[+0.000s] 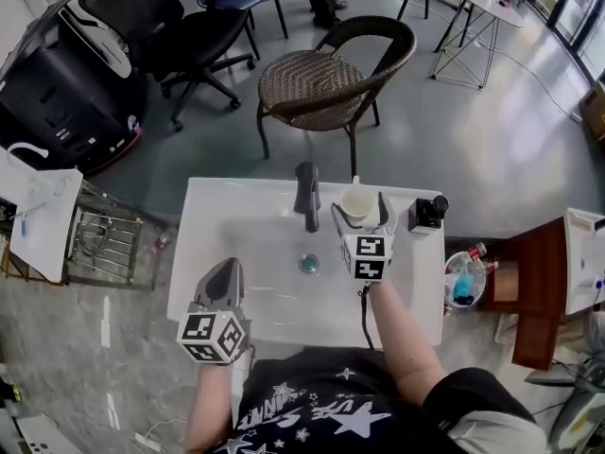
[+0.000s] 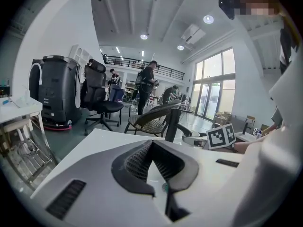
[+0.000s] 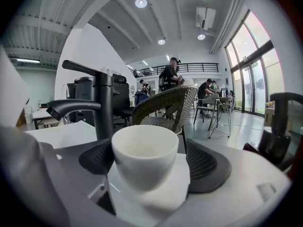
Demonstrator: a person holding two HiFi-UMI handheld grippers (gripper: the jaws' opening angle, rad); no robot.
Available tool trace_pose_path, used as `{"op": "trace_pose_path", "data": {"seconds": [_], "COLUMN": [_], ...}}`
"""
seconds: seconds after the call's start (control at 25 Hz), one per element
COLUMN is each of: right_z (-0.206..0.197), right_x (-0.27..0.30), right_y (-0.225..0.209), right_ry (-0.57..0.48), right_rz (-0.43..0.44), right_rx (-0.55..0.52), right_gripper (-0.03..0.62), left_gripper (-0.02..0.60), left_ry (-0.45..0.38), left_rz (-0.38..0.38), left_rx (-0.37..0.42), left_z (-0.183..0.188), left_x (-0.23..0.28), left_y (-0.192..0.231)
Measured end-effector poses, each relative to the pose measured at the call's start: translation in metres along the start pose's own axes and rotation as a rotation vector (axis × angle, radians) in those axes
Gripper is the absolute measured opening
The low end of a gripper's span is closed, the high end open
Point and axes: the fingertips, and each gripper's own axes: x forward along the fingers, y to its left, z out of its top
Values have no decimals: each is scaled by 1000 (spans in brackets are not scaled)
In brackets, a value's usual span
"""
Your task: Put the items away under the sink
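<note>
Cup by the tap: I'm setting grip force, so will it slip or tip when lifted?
Likely slippery: the cup looks glazed and smooth. Probably tippy: it narrows toward its base. Empty, so likely light.

- White cup (image 1: 356,202): its lower part is hidden, so whether it stands on the sink (image 1: 213,211) cannot be told.
- Small black thing (image 1: 427,212) on the sink's right corner: too small to name.
- Round bin (image 1: 447,270) beside the sink: its contents are too small to tell apart.
- Space under the sink: hidden by its top.

Cup (image 1: 356,203) just R of faucet (image 1: 306,195) at sink's (image 1: 217,218) back edge; chair (image 1: 326,76) behind.
</note>
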Motion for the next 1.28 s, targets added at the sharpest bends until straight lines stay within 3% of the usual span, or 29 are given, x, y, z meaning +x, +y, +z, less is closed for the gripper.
{"op": "trace_pose_path", "data": {"seconds": [0.28,0.64,0.88,1.08,1.28], "right_z": [-4,-4,15,22,30], "right_x": [23,25,-4,-36,-77], "right_y": [4,2,1,25,58], "right_ry": [29,84,5,-39,-79], "right_rz": [37,62,99,189,236], "right_rx": [2,22,82,132,158], "right_gripper": [430,410,410,410,410], "left_gripper": [9,9,9,9,9], "left_ry": [22,35,30,51,43], "left_rz": [-3,18,48,60,45], "left_rx": [3,-9,-29,-75,-70], "left_z": [-2,-12,-24,-48,-62], "left_x": [15,-3,-34,-59,-93], "left_y": [-1,9,9,7,2]}}
